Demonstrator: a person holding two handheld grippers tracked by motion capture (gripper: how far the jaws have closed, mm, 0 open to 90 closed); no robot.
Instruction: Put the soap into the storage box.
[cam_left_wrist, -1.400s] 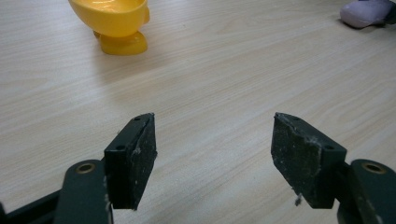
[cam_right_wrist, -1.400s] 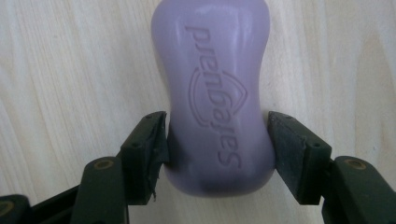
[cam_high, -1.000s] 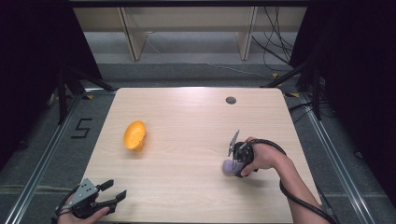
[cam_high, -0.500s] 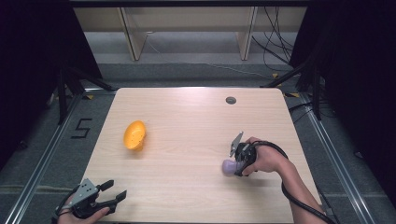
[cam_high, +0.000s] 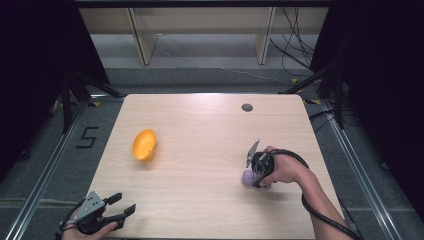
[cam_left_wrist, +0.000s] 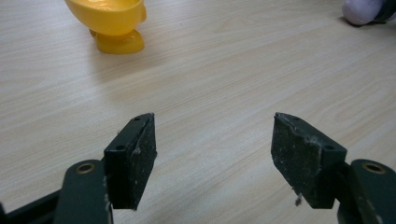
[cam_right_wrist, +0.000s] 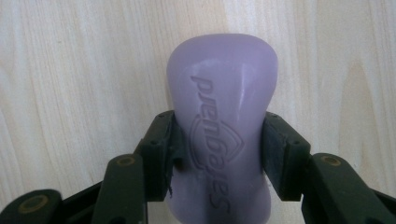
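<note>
Two grippers show: right gripper (cam_high: 252, 172), right of centre frame, clamps a purple soap bar (cam_right_wrist: 223, 126); left gripper (cam_high: 120, 210), lower left, gapes empty. Yellow, perhaps perforated dish (cam_high: 144, 145) sits left of centre.

A pale wood tabletop (cam_high: 200, 200) with a small dark round grommet (cam_high: 247, 107) near its far edge stands on grey floor (cam_high: 45, 165). Left of the tabletop, a "5" (cam_high: 87, 137) is marked on the floor. Beyond it stand pale wooden furniture legs (cam_high: 139, 35) and loose cables (cam_high: 295, 45). Both sides are dark, perhaps black curtains.
</note>
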